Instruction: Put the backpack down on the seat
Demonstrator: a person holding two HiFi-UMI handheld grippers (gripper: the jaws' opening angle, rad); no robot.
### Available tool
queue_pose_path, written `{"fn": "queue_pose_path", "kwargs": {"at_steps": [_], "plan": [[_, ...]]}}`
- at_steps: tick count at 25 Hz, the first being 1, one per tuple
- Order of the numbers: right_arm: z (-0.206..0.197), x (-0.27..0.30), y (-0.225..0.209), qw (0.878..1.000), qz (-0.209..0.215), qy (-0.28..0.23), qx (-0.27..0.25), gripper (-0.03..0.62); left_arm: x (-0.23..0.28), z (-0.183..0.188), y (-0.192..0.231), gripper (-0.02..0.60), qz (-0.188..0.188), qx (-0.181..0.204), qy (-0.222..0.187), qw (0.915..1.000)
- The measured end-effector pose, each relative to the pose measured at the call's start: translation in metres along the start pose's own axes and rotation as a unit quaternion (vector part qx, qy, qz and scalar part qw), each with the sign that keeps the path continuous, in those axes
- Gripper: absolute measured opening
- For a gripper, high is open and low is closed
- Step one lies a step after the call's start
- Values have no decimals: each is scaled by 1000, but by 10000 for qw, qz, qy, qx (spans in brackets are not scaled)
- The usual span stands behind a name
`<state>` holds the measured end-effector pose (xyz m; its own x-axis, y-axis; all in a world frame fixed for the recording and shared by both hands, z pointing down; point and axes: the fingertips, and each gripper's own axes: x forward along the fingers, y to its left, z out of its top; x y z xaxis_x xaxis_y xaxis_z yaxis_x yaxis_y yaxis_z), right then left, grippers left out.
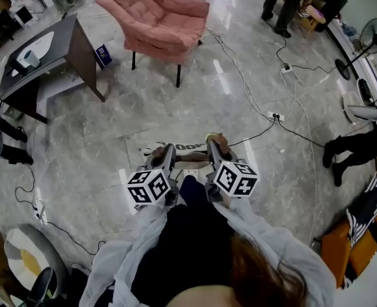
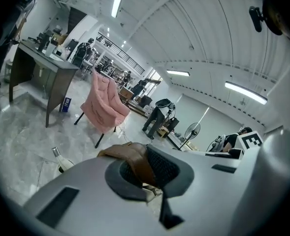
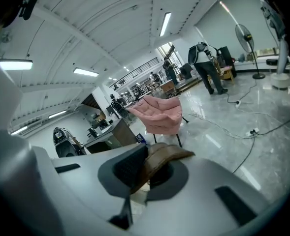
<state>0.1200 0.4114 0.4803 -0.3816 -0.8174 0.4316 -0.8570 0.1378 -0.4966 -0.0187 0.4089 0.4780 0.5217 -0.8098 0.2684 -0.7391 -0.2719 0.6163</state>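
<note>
Each of my grippers is shut on a brown leather strap of the backpack. In the head view the left gripper (image 1: 168, 152) and right gripper (image 1: 212, 144) are held side by side over the floor in front of the person's body. The left strap (image 2: 133, 159) is pinched between the left gripper's (image 2: 144, 170) pads. The right strap (image 3: 163, 156) lies clamped in the right gripper (image 3: 141, 173). The bag's body hangs below, hidden. The seat, a pink padded armchair (image 1: 156, 16), stands a few steps ahead and is empty; it also shows as the armchair (image 2: 103, 105) and the armchair (image 3: 161, 114).
A dark desk (image 1: 50, 47) stands to the left of the chair. Cables and a power strip (image 1: 274, 116) cross the marble floor on the right. Standing fans (image 1: 367, 37) and people (image 1: 283, 5) are at the far right. A bottle (image 2: 61, 159) stands on the floor. An orange sofa (image 1: 361, 242) is at lower right.
</note>
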Motion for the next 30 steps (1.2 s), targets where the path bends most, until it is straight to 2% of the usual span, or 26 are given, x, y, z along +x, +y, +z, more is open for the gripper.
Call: {"fn": "queue_pose_path", "kwargs": {"at_steps": [13,19,23,30], "plan": [[57,69,-31,9992,351,151,-99,9,80,33,9,14,346,20,-273,9990],[57,85,-33,9978,576,316,29,9,90,34,22,14,554,-165,-300,9979],[74,87,-32,9975,680,149,-75,9,94,45,13,14,502,-29,-387,9980],[77,101,-37,9972,713,228,-17,9,106,45,21,14,561,-170,-283,9979]]}}
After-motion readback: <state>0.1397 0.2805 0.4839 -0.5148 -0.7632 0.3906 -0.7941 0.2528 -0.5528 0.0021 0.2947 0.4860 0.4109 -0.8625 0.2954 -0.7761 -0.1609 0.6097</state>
